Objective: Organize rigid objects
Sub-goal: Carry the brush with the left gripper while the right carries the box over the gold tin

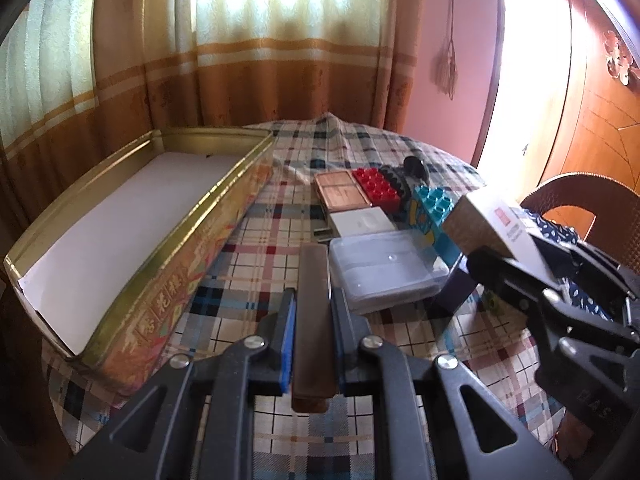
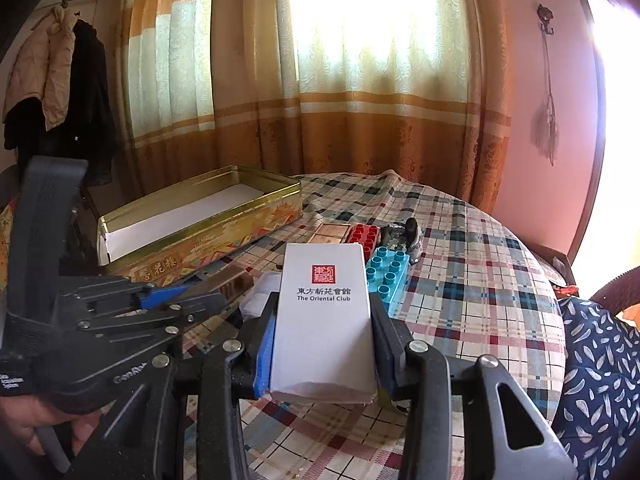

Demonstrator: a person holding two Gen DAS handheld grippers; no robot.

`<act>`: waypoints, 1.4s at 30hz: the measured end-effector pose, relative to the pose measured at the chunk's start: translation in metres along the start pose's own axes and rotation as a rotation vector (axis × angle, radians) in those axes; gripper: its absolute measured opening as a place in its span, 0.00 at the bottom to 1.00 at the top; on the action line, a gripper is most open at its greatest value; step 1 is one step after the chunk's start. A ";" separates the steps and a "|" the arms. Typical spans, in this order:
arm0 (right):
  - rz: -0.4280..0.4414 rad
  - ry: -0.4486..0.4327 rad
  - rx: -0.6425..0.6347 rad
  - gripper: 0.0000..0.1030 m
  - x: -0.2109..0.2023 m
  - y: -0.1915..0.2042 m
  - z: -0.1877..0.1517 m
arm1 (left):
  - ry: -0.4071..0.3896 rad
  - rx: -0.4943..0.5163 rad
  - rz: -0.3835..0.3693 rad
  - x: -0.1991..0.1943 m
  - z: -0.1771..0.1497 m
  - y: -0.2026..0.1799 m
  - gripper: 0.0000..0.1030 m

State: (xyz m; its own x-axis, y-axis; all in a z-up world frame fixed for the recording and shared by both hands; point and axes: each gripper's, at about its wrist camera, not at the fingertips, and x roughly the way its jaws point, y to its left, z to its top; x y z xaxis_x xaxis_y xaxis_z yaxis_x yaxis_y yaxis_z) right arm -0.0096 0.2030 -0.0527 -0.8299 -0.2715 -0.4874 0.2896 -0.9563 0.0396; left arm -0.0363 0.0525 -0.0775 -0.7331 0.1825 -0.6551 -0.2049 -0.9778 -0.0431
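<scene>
Left gripper clamped on a dark brown bar above the plaid tablecloth, beside the gold tin. Right gripper clamped on white Oriental Club box, held over the blue brick

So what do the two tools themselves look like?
Both are black plastic linkage frames with silver rivets and triangular cut-outs. The left tool and the right tool have blue pads lining their fingers. Pale embossed lettering marks the black bodies. No cables or sleeves show.

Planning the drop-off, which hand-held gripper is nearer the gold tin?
Left. The left hand-held gripper sits just beside the gold tin; the right hand-held gripper is farther right.
</scene>
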 end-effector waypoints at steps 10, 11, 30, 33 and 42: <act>0.006 -0.056 -0.020 0.42 -0.004 0.003 -0.002 | -0.075 -0.022 0.010 -0.012 -0.002 0.004 0.14; 0.009 -0.061 -0.020 0.42 -0.005 0.004 -0.002 | -0.080 -0.021 0.010 -0.013 -0.002 0.004 0.14; 0.010 -0.097 -0.030 0.42 -0.010 0.004 -0.004 | -0.143 0.004 0.024 -0.024 -0.006 -0.002 0.14; 0.009 -0.105 -0.032 0.42 -0.011 0.003 -0.005 | -0.157 0.012 0.030 -0.027 -0.007 -0.002 0.14; 0.008 -0.123 -0.039 0.42 -0.013 0.005 -0.005 | -0.205 0.013 0.042 -0.035 -0.006 -0.001 0.13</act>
State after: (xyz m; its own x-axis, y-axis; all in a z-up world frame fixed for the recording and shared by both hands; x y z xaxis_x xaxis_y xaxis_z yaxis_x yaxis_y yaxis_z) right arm 0.0049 0.2022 -0.0501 -0.8788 -0.2930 -0.3767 0.3130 -0.9497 0.0084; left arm -0.0063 0.0469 -0.0592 -0.8578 0.1598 -0.4885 -0.1785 -0.9839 -0.0084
